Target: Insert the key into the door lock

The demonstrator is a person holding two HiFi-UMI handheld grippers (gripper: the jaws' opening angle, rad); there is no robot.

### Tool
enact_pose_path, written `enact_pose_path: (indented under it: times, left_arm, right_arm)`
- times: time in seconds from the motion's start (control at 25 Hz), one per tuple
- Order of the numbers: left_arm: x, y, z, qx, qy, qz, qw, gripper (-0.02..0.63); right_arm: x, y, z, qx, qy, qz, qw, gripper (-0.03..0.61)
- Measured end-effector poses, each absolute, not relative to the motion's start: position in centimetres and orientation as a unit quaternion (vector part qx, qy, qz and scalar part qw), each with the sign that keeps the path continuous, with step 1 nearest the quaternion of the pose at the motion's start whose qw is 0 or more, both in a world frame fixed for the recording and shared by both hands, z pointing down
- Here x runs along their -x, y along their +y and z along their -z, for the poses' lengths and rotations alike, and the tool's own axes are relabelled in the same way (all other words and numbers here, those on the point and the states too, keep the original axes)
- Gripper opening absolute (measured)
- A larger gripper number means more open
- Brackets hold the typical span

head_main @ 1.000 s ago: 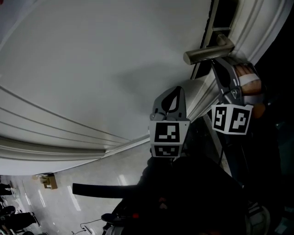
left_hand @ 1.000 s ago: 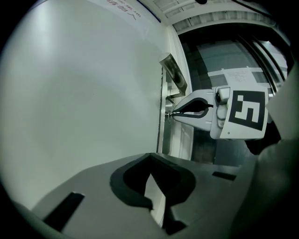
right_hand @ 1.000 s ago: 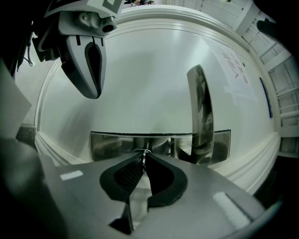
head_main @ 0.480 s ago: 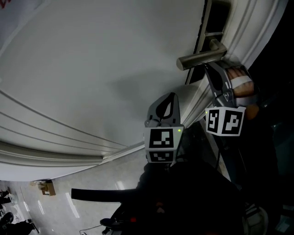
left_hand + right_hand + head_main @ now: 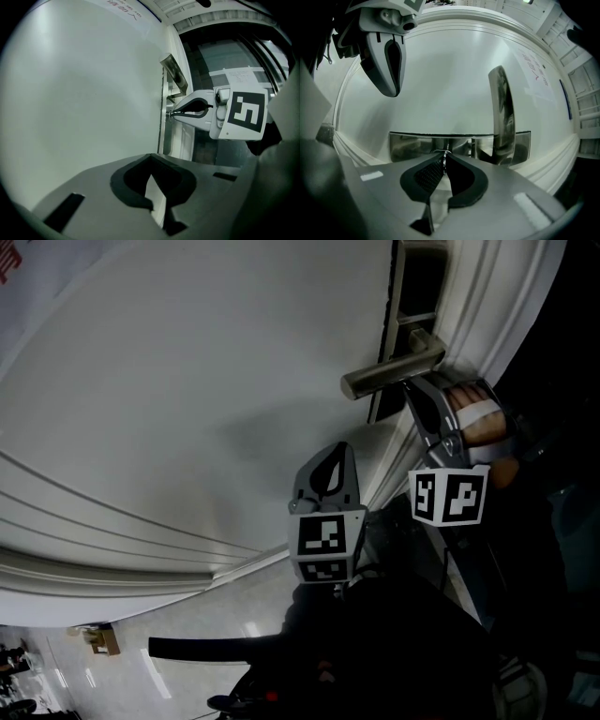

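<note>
Right gripper [image 5: 443, 163]: clenched on key [image 5: 444, 155] | key tip at steel lock plate [image 5: 412, 143], just beside lever handle [image 5: 502, 108]; depth of entry not discernible | Left gripper [image 5: 150, 157]: jaws together, nothing between, near white door [image 5: 84, 93], apart from right gripper.

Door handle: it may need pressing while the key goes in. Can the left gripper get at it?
Probably yes: the left gripper is shut, empty, and nothing stands between it and the handle.

Door handle [image 5: 389, 368] — brushed metal; door [image 5: 187, 381] — smooth, matt.
</note>
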State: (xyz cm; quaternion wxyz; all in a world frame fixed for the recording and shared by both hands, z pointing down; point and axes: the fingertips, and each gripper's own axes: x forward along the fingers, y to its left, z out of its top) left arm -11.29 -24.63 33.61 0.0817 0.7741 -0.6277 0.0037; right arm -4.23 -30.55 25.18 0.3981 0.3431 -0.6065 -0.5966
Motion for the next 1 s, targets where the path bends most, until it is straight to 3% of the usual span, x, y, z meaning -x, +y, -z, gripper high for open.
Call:
enact_pose_path:
  times: [0.68, 0.84, 1.0]
  left_arm:
    - [11.2, -24.5, -33.2, -0.772, -0.631, -0.005, 0.077, 0.002]
    - [11.3, -24.7, -33.6, -0.768, -0.635, -0.013, 0.075, 0.0]
    - [11.4, -24.7, -34.1, -0.765, -0.639, -0.018, 0.081, 0.002]
  right_arm:
    - [2.6, -28.9, -24.8, -0.36, -0.65, 0.563, 0.361, 0.018]
    - [1.1, -28.3, -24.8, -0.398, -0.705, 0.497, 0.312, 0.015]
    - [0.2, -27.8, -24.8, -0.436, -0.788, 0.374, 0.22, 0.005]
